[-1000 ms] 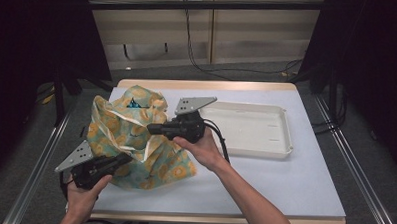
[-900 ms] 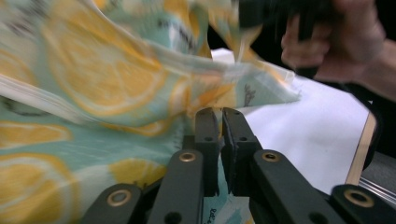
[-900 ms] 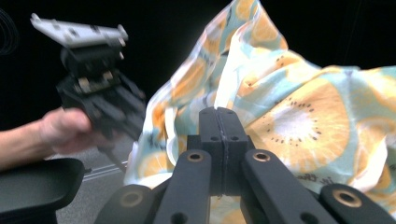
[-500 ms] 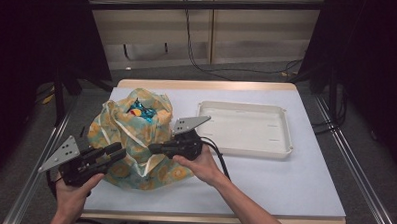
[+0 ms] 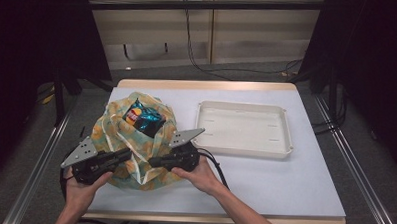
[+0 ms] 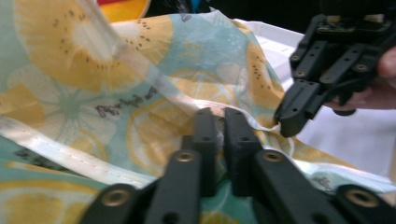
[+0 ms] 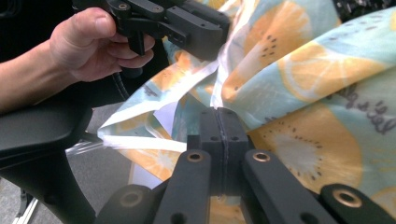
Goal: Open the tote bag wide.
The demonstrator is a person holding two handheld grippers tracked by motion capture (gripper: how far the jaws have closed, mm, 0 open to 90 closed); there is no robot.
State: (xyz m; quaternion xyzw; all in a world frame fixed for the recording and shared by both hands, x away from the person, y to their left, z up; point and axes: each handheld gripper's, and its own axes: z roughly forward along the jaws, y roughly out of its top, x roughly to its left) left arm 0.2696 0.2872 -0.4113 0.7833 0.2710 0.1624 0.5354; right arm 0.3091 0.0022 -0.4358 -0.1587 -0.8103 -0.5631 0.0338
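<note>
The jaws of both the left gripper (image 5: 126, 156) and the right gripper (image 5: 154, 162) are clamped on the fruit-print bag (image 5: 135, 140), whose open mouth lies beyond them, toward the white tray (image 5: 241, 149).

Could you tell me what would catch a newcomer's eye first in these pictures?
Most likely the bright citrus-print cloth bag at the table's near left, gaping open at the top around a shiny blue snack packet. Next, the left gripper and right gripper, each pinching the bag's near edge, jaws closed on the cloth. To the right lies an empty white tray.
</note>
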